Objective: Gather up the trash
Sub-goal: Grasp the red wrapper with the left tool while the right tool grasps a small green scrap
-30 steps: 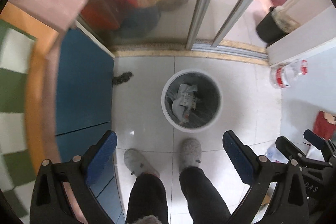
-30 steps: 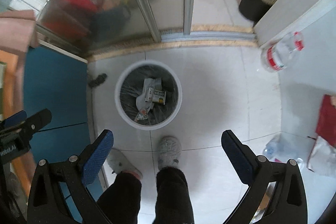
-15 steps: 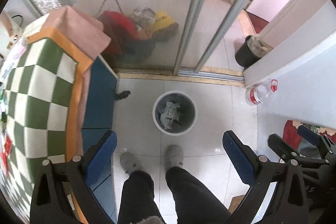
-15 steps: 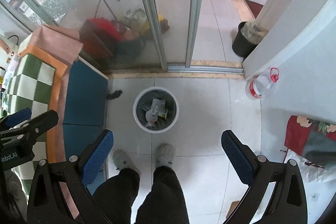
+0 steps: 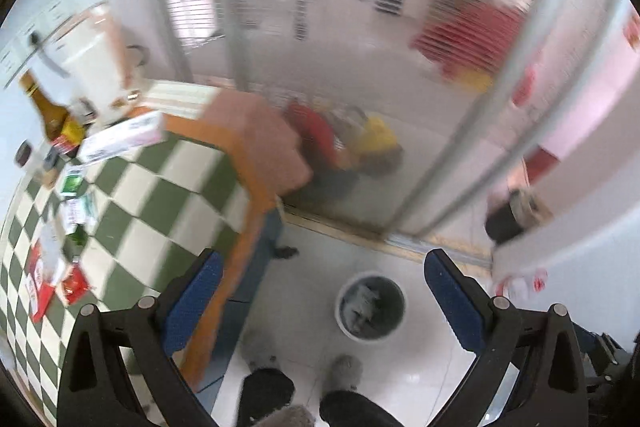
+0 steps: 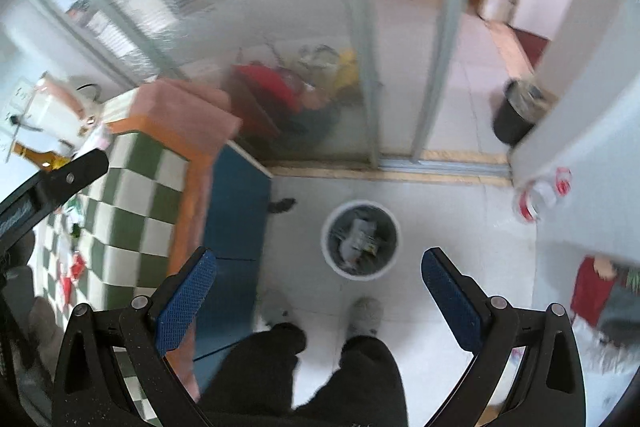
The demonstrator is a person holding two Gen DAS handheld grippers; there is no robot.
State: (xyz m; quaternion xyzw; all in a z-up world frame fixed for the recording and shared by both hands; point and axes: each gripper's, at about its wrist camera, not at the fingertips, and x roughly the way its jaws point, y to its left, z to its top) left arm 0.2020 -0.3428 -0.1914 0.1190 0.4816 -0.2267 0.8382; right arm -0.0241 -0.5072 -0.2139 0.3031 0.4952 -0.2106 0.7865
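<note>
Two claws, left claw and right claw, are gaping wide, gripping nothing; one bin is sitting below; one table alongside.

Looks like somebody's home, probably a dining corner next to a glassed-in balcony: white tiled floor, sliding glass doors with clothes and clutter piled behind them, and a person standing there in fuzzy grey slippers. The table has a green-and-white checkered cloth with a brown bottle, boxes and wrappers near its far edge, and a small lined trash bin sits on the floor just beside it.
</note>
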